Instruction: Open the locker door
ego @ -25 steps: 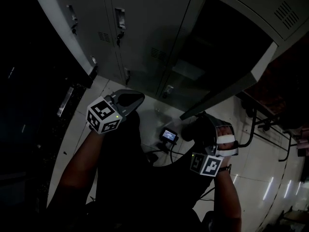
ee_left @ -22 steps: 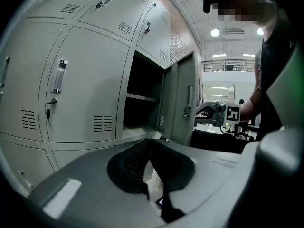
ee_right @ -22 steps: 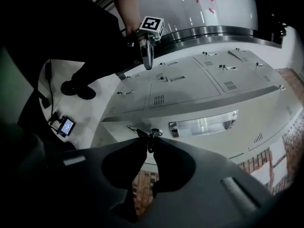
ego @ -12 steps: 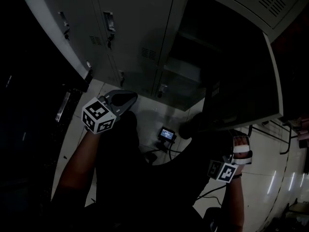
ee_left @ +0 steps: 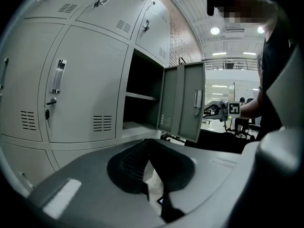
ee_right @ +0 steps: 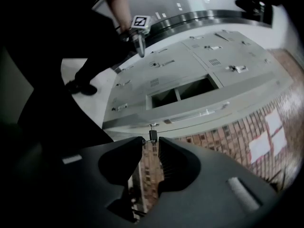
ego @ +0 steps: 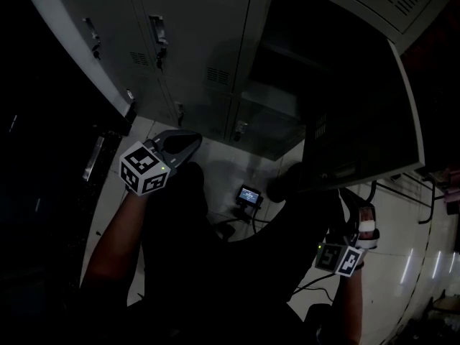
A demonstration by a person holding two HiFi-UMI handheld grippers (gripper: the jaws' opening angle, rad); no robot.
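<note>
The grey locker door (ego: 359, 121) stands swung wide open, showing the dark compartment (ego: 287, 70) and its shelf. In the left gripper view the door (ee_left: 183, 103) hangs out to the right with its handle (ee_left: 197, 102) on the outer face. My right gripper (ego: 351, 205) is at the door's lower outer edge and also shows beside the handle (ee_left: 214, 110). Its jaws (ee_right: 151, 144) are opening; a small latch piece (ee_right: 153, 136) sits just past the tips, not pinched. My left gripper (ego: 188, 141) hangs shut and empty in front of the closed lockers.
Closed grey lockers (ego: 194, 42) with handles and vents fill the wall left of the open one. A small device with a lit screen (ego: 250, 196) and cables lie on the tiled floor. Metal furniture legs (ego: 402, 185) stand at the right.
The door has swung from nearly edge-on to wide open. My right gripper moved right and down with it, and its jaws have spread. The left gripper barely moved.
</note>
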